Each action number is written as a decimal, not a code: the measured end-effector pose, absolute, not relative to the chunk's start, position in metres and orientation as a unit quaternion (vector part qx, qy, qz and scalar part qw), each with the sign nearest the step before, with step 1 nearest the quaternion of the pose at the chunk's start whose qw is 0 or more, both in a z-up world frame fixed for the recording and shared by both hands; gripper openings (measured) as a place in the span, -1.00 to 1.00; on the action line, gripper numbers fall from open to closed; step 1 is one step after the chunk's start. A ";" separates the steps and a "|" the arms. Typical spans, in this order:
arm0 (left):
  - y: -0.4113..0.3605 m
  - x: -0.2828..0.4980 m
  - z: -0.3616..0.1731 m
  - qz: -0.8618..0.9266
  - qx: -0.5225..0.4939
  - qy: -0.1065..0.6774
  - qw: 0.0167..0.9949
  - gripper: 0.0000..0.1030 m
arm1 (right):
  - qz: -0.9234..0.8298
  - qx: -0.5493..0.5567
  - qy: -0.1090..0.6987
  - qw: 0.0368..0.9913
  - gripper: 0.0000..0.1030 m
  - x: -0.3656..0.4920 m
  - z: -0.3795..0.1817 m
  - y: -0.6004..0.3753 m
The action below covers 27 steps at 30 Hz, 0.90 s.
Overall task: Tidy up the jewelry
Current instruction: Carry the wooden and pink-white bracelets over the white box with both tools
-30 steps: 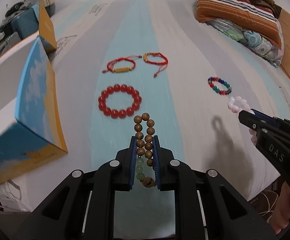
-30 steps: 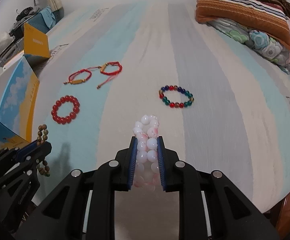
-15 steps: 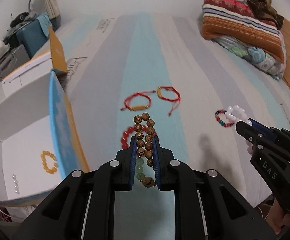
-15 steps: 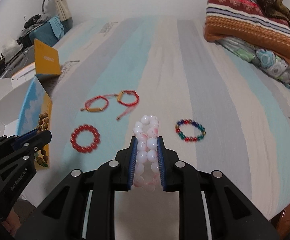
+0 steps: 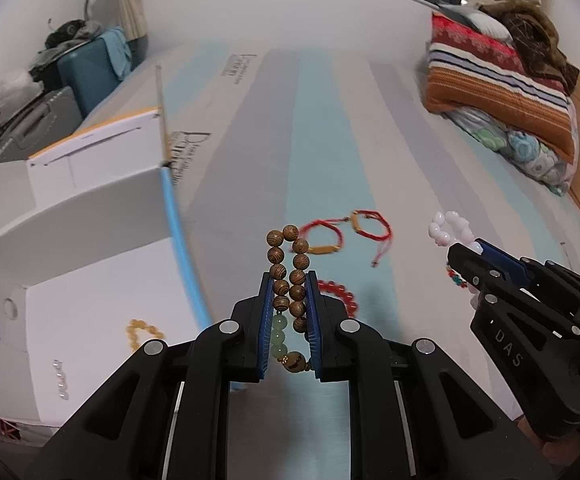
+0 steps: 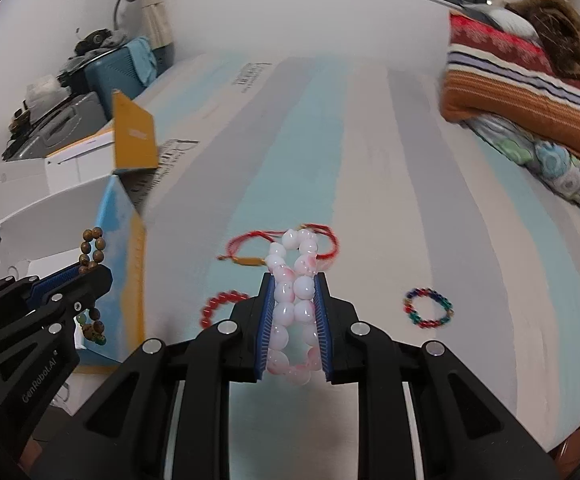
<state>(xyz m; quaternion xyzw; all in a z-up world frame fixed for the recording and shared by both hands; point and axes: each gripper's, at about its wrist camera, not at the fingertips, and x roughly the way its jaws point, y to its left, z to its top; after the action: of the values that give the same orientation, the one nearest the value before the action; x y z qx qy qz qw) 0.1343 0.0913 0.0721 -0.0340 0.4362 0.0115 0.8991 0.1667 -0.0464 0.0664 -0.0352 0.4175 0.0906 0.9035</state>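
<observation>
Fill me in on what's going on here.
A person is sorting bracelets on a striped bed. The left gripper is shut on a wooden bead bracelet, the right gripper on a white-pink bead bracelet, beside an open box that holds a yellow bracelet. Red, multicolour and cord bracelets lie on the bed.

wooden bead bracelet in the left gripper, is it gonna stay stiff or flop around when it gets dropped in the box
Probably floppy: the wooden bead bracelet, pinched flat in the left gripper, folds into two bead strands, so it looks strung on cord. Its round beads may roll a little on landing in the white box. It seems light, since a mid-loop pinch carries it.
</observation>
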 end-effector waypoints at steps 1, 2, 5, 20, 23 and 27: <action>0.096 0.132 0.074 0.014 -0.036 0.435 0.900 -0.71 | 0.096 -0.037 0.416 0.904 -0.63 0.167 0.068 -0.038; 0.103 0.131 0.077 0.017 -0.039 0.433 0.900 -0.71 | 0.099 -0.039 0.415 0.904 -0.63 0.166 0.069 -0.031; 0.123 0.125 0.082 0.030 -0.046 0.430 0.901 -0.71 | 0.113 -0.046 0.411 0.903 -0.63 0.164 0.073 -0.005; 0.243 0.087 0.075 0.120 -0.079 0.442 0.886 -0.71 | 0.199 -0.074 0.404 0.890 -0.64 0.139 0.071 0.121; 0.265 0.080 0.070 0.136 -0.087 0.444 0.882 -0.71 | 0.211 -0.080 0.408 0.885 -0.64 0.135 0.065 0.140; 0.289 0.074 0.057 0.151 -0.097 0.454 0.873 -0.71 | 0.225 -0.085 0.417 0.876 -0.64 0.130 0.051 0.162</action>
<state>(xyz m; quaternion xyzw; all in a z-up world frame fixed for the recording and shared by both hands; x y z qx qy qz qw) 0.0740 0.2885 0.0567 -0.0966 0.4540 0.1515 0.8727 0.1300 0.1625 0.0505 -0.0849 0.4173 0.2247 0.8764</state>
